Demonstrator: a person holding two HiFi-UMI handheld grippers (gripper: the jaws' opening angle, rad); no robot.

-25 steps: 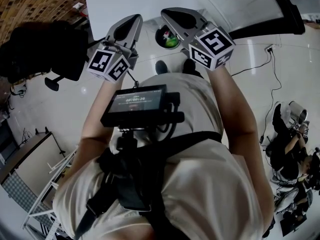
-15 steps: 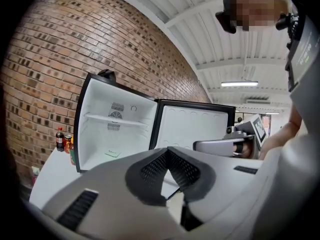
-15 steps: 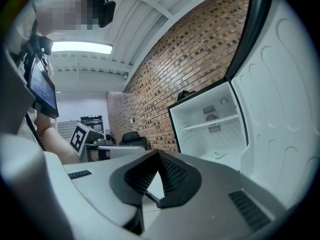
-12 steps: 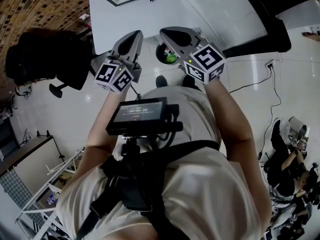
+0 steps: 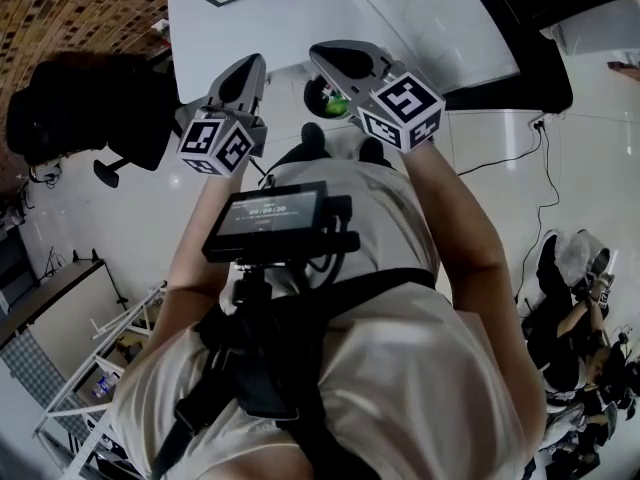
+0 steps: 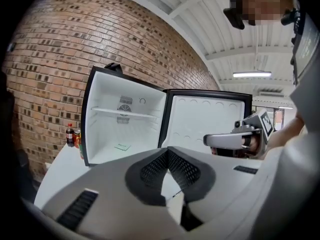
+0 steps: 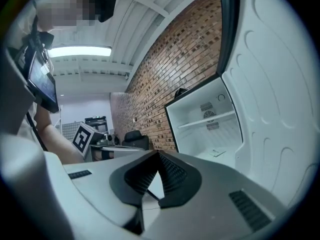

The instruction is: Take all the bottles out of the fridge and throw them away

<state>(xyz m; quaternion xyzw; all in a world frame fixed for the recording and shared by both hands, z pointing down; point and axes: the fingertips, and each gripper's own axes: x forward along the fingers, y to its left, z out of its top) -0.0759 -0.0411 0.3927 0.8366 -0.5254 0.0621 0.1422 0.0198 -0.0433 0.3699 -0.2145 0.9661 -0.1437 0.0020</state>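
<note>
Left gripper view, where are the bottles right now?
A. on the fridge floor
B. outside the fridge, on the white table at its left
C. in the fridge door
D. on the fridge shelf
B: the bottles stand on the white table just outside the left wall of the open fridge, while its shelf and door hold no bottles.

Rough brick wall (image 6: 60,59); smooth white plastic fridge (image 6: 125,131) lining.

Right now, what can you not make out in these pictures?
- Bin, head view: the right gripper covers part; contents unclear.
- Bottles beside the fridge, left gripper view: too small to count.
- Fridge door, lower part, left gripper view: behind the left gripper.
</note>
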